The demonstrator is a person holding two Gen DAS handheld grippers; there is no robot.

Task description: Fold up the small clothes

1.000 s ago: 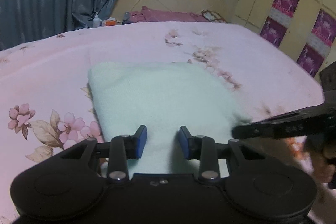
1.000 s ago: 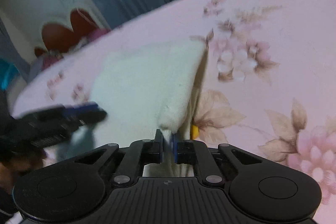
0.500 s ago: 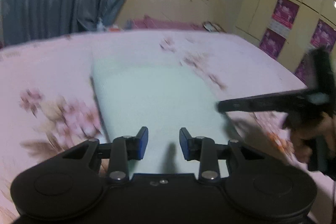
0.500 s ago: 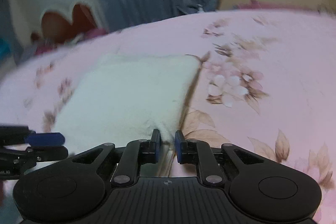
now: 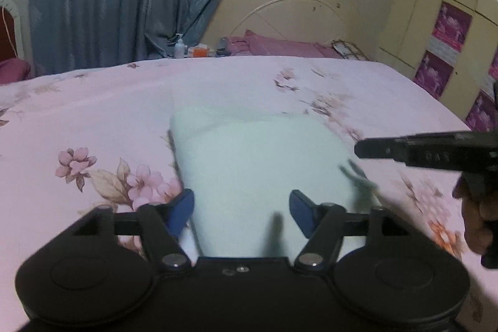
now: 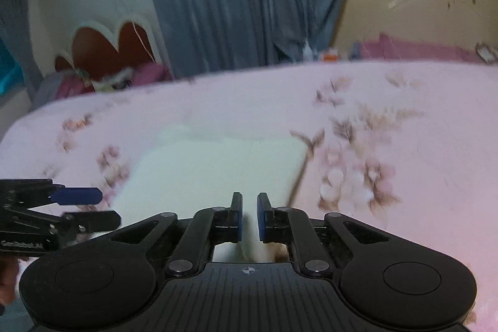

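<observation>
Left wrist view: my left gripper (image 5: 241, 212) hangs over the near edge of the pale green cloth (image 5: 258, 164), jaws opening, pads apart and pressing on nothing. The cloth lies as a flat folded rectangle on the pink flowered bedsheet (image 5: 93, 114), so I judge this fold laid down, with perhaps one more fold or a tidy-up left. Farther right, my right gripper (image 5: 361, 148) reaches in from the side above the cloth's right corner, nearly pressed together; in its own view the narrow gap shows cloth lying below, and I see no pinch. A second ago that claw held a raised corner of the cloth, and my left jaws stood narrower.
</observation>
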